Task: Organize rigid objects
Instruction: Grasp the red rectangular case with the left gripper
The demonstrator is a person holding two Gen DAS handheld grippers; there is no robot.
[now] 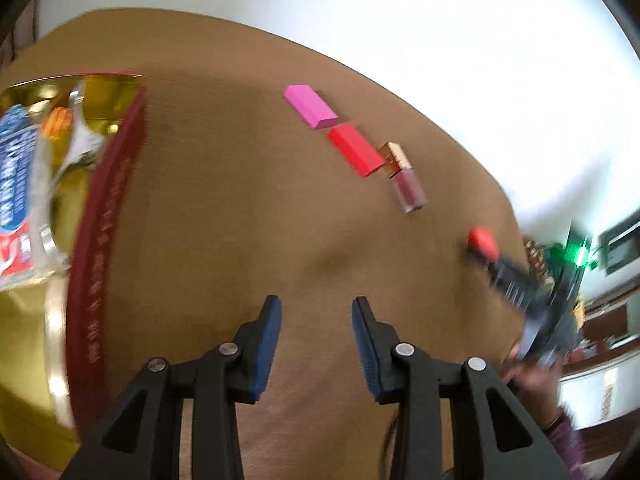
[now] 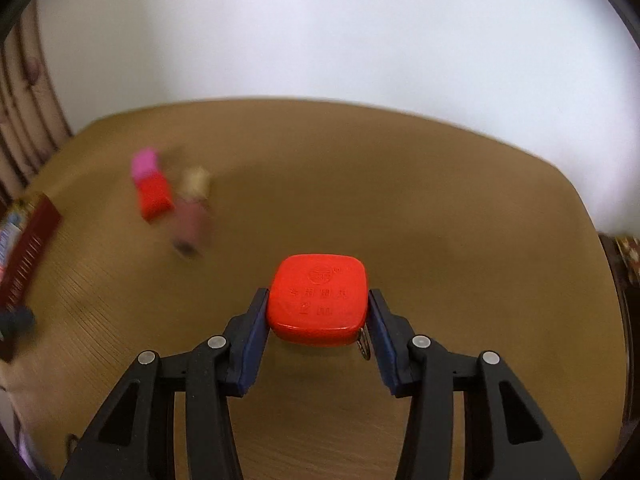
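Observation:
My right gripper [image 2: 318,300] is shut on a red rounded-square tape measure [image 2: 318,300] and holds it above the brown table [image 2: 440,220]; it also shows in the left wrist view [image 1: 484,242], blurred. A pink block [image 1: 310,106], a red block [image 1: 354,150] and a lip gloss tube with a gold cap [image 1: 404,176] lie in a row on the table. The same row shows blurred in the right wrist view: pink block [image 2: 144,162], red block [image 2: 154,198], lip gloss tube [image 2: 192,212]. My left gripper [image 1: 316,308] is open and empty over bare table.
A red box with gold lining [image 1: 104,240] stands at the left, with a blue-and-white packet [image 1: 16,184] inside. The box also shows in the right wrist view [image 2: 32,248]. The table's far edge meets a white wall. Furniture lies beyond the right edge.

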